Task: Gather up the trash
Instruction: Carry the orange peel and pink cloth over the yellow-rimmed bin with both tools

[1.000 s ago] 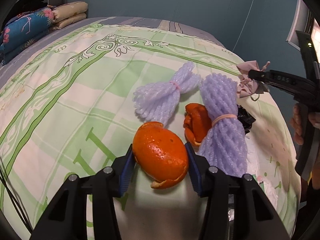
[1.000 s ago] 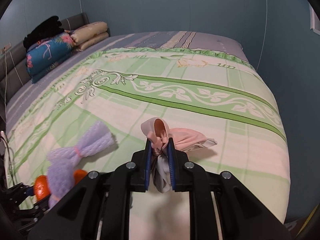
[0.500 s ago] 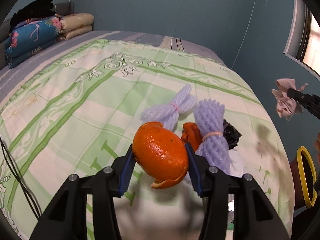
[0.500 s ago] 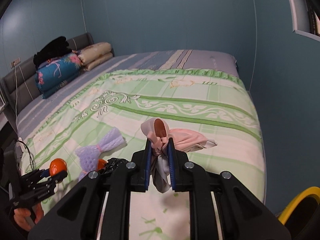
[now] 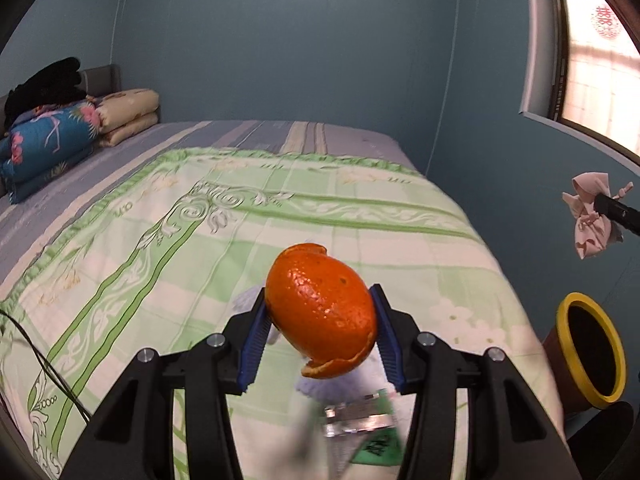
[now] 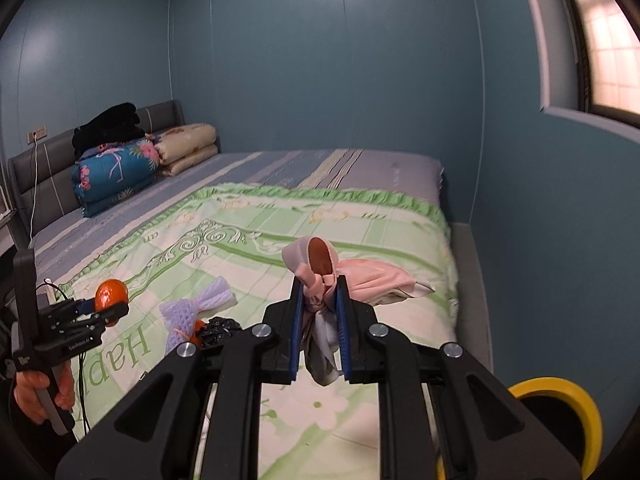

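Gripping orange peel (image 5: 322, 312) and pink rag (image 6: 320, 276), both grippers now hang higher above the bed (image 5: 200, 216).

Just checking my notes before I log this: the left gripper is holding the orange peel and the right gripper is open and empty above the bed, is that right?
Not quite. The left gripper does hold the orange peel, but the right gripper is not empty: the right wrist view shows it shut on a knotted pink bag.
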The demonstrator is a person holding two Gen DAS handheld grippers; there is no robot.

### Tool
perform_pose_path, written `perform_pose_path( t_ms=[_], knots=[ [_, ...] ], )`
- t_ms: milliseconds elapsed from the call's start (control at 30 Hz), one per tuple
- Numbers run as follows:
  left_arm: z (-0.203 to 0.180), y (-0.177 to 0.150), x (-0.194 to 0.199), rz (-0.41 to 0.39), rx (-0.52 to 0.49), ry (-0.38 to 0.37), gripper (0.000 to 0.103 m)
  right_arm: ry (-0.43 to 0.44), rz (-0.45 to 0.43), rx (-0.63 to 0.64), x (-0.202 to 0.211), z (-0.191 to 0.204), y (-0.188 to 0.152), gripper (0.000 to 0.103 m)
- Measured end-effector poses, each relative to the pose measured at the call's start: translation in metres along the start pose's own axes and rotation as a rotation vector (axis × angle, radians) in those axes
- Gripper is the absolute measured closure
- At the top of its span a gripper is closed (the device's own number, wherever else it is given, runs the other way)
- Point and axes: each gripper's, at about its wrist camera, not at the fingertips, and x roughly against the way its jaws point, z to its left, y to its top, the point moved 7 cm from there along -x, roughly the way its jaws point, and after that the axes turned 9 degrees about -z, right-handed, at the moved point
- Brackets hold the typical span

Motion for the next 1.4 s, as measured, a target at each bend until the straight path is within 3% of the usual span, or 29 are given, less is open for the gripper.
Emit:
perform_pose_path(
  t_ms=[367,667,1400],
  knots=[
    [-0.081,0.046,0.045,-0.096,-0.085,-0.110,0.057,-0.049,-0.083,0.012,0.056,-0.027,0.019,0.089],
    [-0.133,0.063,0.067,-0.126,-0.121,-0.192,0.057,-0.083,-0.140,-0.001,0.093,-0.049,0.029,0.089],
    [-0.277,0.061,0.056,-0.108,-0.217,-0.435,0.057,-0.268,-0.169,-0.069,0.146,-0.138,0.011,0.089]
  ],
)
